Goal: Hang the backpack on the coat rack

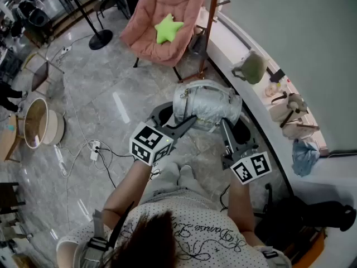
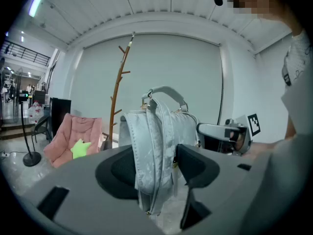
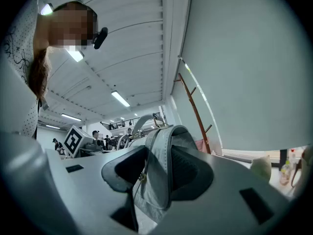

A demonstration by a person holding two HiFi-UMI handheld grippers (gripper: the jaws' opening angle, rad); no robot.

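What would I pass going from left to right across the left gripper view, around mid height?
In order: black floor stand → pink chair → coat rack → backpack → right gripper.

- One silver backpack (image 1: 206,105) in my feed, the landmark for this count.
- Two grippers under my control: the left gripper (image 1: 188,121) and the right gripper (image 1: 224,128), one at each near side of the backpack.
- One wooden coat rack (image 1: 207,32), just beyond the backpack.
- One pink chair (image 1: 162,21), beyond the backpack to the left.
- One green star cushion (image 1: 167,28), on that chair.
- One black stand base (image 1: 100,39), farther left of the backpack.
- One round tub (image 1: 42,121), far left of the backpack.
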